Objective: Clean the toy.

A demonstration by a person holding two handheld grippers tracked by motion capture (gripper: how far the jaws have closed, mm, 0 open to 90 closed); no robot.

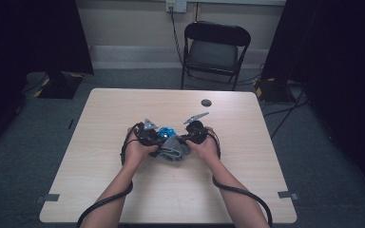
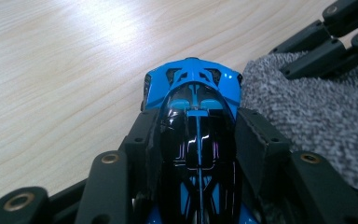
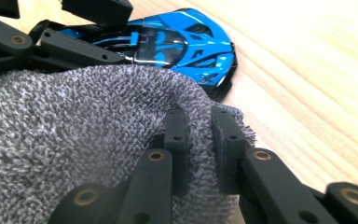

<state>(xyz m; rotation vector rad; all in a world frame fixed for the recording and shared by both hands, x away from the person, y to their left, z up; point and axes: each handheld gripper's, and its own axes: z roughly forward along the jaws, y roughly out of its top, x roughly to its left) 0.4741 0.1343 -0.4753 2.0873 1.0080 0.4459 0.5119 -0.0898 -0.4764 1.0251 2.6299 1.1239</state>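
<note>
Toy car [image 2: 193,135] clenched in left claw [image 2: 193,140], grey cloth [image 3: 74,140] pinched by right claw [image 3: 200,140], on table [image 1: 123,109]

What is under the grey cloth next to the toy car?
Bare wooden table borders the grey cloth pinched in the right claw beside the blue toy car. What lies beneath it is covered.

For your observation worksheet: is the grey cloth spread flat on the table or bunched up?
Bunched up. The grey cloth rises in a rounded fold, pinched by the right gripper, beside the blue toy car.
</note>
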